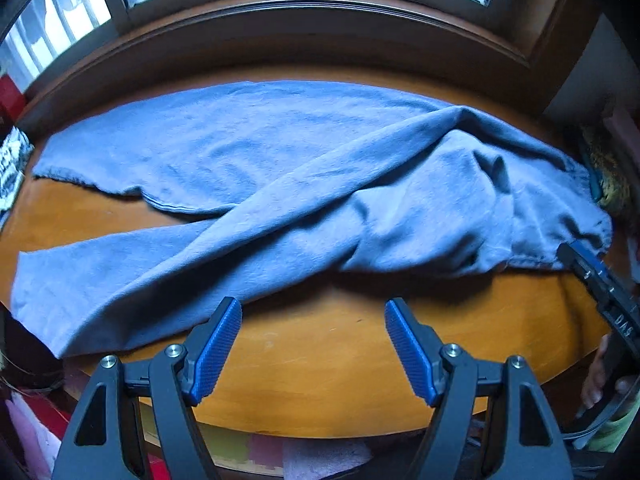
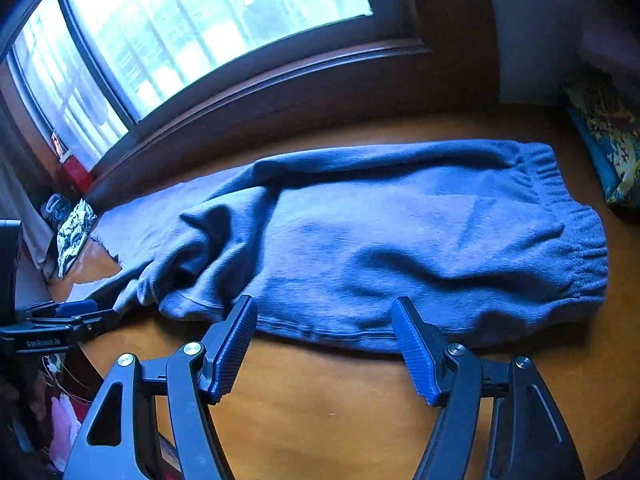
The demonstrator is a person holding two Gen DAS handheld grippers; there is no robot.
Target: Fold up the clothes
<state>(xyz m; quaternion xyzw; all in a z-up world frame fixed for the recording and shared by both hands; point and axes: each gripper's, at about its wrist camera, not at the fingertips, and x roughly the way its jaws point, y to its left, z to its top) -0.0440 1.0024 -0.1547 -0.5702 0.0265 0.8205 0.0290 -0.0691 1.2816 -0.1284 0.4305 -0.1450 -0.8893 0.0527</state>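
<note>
Item: we list one pair of blue sweatpants [image 1: 304, 184], lying lengthwise across the wooden table [image 1: 328, 364], elastic waistband [image 2: 576, 236] toward its right edge, legs crossed toward the left.
Handling: we judge it soft, limp, light, not fragile; it should sag and bunch when lifted.
Hold: we favour the waistband and the leg cuffs.
Left gripper [image 1: 313, 316]: jaws wide, empty, over the near edge.
Right gripper [image 2: 324, 312]: jaws wide, empty, at the near hem.

A wooden table [image 1: 320, 380] lies below the gripper. Ahead of it, a dark-framed window [image 2: 192, 28] lets in bright daylight above a brown sill [image 1: 320, 40].
</note>
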